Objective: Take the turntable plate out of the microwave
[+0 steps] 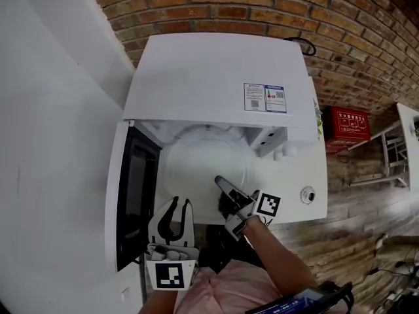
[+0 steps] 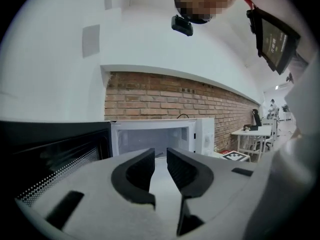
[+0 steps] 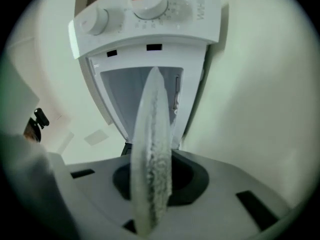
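The white microwave (image 1: 216,77) stands with its door (image 1: 134,188) swung open to the left. The clear glass turntable plate (image 1: 196,165) lies level, partly out of the cavity mouth. My right gripper (image 1: 224,187) is shut on the plate's near right rim. In the right gripper view the plate (image 3: 152,129) runs edge-on between the dark pads of the right gripper (image 3: 157,181), with the cavity behind it. My left gripper (image 1: 181,205) hovers just left of the plate's front edge, open and empty. The left gripper (image 2: 160,156) points level at the open cavity (image 2: 155,139).
A brick wall (image 1: 262,5) runs behind the microwave and a white wall (image 1: 52,110) is on the left. The control panel knob (image 1: 308,195) faces me at the right. A red box (image 1: 345,126) and a white table (image 1: 407,133) stand on the wooden floor to the right.
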`<state>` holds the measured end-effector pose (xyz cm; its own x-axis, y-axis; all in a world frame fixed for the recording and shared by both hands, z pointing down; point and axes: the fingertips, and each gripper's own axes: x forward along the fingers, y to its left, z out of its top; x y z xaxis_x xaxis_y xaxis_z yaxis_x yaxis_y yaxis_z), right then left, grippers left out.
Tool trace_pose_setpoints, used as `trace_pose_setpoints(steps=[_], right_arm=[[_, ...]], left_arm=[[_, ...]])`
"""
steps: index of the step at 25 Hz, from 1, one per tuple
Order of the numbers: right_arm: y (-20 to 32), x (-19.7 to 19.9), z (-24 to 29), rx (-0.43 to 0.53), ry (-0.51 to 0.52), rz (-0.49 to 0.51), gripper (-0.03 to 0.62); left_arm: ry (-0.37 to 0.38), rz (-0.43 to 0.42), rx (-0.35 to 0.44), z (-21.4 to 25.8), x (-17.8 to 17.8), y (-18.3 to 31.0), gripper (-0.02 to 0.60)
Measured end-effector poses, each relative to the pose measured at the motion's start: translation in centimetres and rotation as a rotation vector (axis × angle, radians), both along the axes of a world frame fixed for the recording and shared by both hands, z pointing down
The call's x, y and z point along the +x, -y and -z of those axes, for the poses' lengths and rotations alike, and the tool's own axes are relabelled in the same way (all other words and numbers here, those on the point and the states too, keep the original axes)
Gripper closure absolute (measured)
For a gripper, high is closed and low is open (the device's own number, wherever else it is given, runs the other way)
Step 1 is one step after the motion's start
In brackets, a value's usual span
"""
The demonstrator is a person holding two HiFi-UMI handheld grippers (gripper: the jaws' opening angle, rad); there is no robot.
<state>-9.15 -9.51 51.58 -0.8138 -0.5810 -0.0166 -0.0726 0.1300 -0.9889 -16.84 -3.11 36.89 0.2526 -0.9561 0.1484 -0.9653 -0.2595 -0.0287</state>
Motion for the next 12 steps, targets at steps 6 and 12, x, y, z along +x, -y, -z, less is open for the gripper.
trace_pose_setpoints(steps=[6,12], right_arm=[[-3.5,2.5,1.1,0.012,0.006,-0.064,0.562],[-5.9,6.3,1.3,0.032,0.003,-0.085,0.563]], left_arm=[[-0.012,-0.048,0.006,0.0,0.7,-2.7,0.499],[0.008,-0.074,0.086,0.7,2.5,-2.8,0.499]])
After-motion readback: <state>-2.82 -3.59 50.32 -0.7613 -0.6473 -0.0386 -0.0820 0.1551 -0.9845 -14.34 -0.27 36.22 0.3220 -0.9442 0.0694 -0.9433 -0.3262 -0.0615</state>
